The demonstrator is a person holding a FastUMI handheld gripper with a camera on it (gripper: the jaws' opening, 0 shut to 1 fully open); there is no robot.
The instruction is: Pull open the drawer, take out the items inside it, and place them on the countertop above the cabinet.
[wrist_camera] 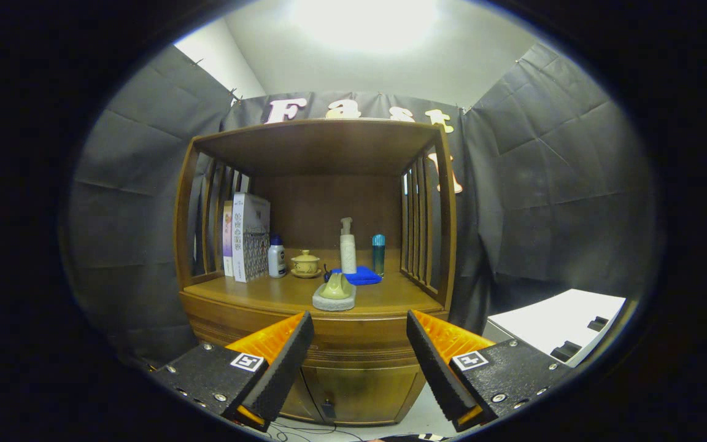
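The tool [359, 344] hung with its fingers spread wide and nothing between them, well back from the wooden cabinet [329, 344]. The drawer [359, 341] sat closed beyond the fingers, under the counter [390, 301]. On the counter stood books [249, 236], a white bottle [277, 258], a lidded cup [305, 263], a pump bottle [348, 248], a blue cloth [363, 275] and a green item on a grey base [335, 294].

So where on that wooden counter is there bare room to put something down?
Bare wood lies on the countertop right of the green dish on its stone base, toward the slatted side, and in front of the books. The back row of bottles and teacup is crowded. The gripper hangs open, empty.
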